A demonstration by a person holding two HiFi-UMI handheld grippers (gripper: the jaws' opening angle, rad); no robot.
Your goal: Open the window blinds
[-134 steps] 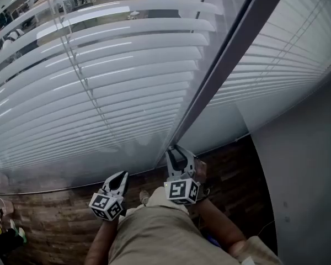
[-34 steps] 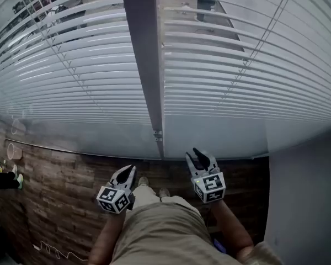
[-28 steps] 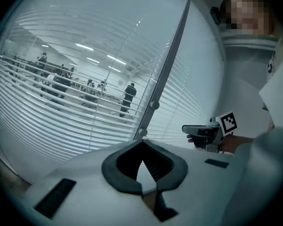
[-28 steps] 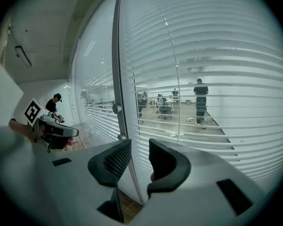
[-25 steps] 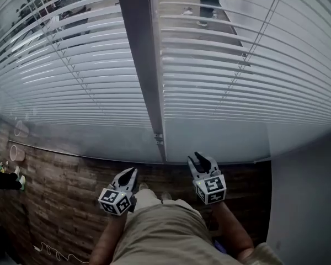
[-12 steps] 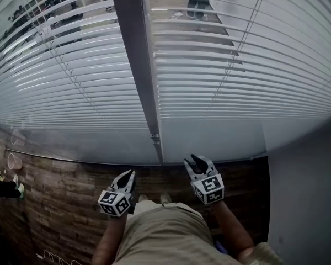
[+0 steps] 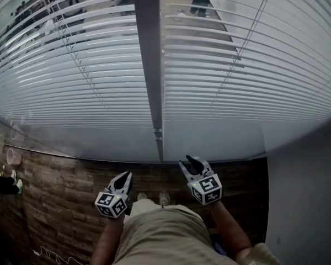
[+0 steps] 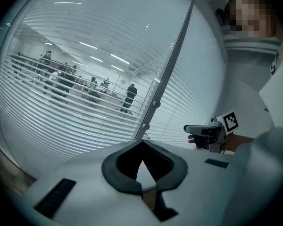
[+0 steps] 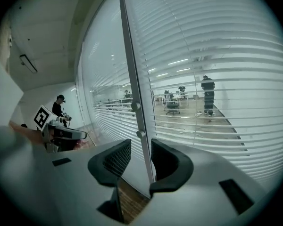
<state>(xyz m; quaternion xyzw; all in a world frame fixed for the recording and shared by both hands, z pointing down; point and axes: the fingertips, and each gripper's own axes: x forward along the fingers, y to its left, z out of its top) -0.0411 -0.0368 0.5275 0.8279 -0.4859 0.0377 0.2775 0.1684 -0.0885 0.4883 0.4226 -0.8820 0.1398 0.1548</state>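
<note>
Facing white slatted window blinds point(image 7: 220, 76): right gripper point(image 7: 188, 160) spread, empty; left gripper point(image 7: 127, 175) pinched, empty. Risk: a nipped slat bends.

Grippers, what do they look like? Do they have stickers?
Both are white. The left gripper and right gripper have black pointy fingers. Each carries a cube with black-and-white square markers.
</note>
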